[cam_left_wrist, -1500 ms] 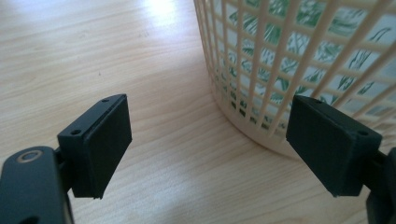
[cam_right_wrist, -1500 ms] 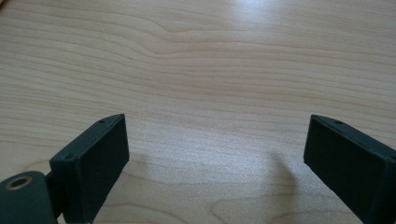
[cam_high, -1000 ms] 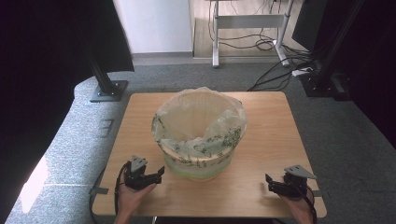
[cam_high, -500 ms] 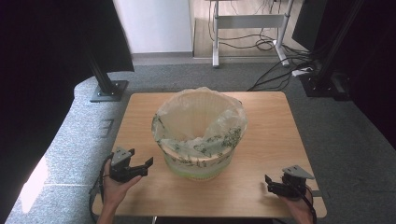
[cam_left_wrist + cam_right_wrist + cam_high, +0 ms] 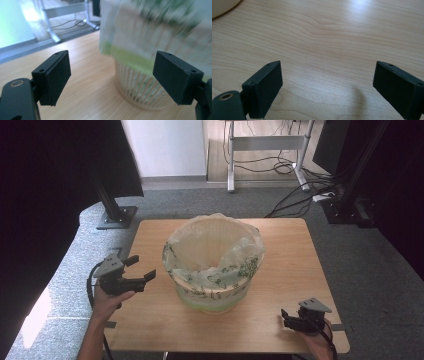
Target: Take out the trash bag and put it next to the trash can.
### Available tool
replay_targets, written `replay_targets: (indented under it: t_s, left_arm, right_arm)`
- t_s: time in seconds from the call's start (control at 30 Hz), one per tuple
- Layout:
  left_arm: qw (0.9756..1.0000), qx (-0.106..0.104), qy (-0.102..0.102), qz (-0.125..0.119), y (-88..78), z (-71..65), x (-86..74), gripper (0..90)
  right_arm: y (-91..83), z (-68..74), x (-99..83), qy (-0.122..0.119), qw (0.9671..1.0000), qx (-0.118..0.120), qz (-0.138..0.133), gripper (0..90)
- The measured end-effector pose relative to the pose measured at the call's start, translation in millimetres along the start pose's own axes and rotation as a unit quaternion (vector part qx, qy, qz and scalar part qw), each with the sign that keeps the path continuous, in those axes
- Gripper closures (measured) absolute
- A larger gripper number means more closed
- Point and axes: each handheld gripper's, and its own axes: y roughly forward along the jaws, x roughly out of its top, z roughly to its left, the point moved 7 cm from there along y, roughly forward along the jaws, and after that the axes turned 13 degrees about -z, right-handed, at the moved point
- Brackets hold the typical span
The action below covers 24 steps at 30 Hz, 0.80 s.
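Holding my left claw [image 5: 139, 268] wide open beside the basket [image 5: 212, 292], I probably must next reach its bag [image 5: 220, 251] rim; right claw [image 5: 288, 319] waits open.

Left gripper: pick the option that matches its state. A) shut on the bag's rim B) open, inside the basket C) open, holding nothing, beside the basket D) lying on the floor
C: the left gripper has its jaws spread with nothing between them, beside the bag-lined wicker basket, apart from it.
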Motion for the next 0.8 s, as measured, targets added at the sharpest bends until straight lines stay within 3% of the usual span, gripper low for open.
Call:
replay_targets:
  t_s: [0.17,0.33,0.53,0.8]
  left_arm:
    - [0.9994,-0.03,-0.002,-0.015,-2.3,-1.6,19.4,14.9]
    - [0.9987,-0.041,-0.002,-0.029,2.1,-9.6,34.0,14.8]
    - [0.9975,-0.067,0.016,-0.017,22.4,-26.9,56.4,14.7]
    - [0.9962,-0.081,0.03,0.014,45.6,-41.7,63.0,15.2]
  right_arm:
    - [1.1,1.9,-0.9,-0.005,1.0,0.0,0.002,9.2]
    - [0.7,1.4,-1.0,-0.006,1.0,-0.002,0.001,10.0]
    - [2.2,4.1,-0.7,-0.012,0.9999,0.0,0.001,10.1]
    - [0.4,0.6,-0.5,-0.008,1.0,-0.002,0.0,10.3]
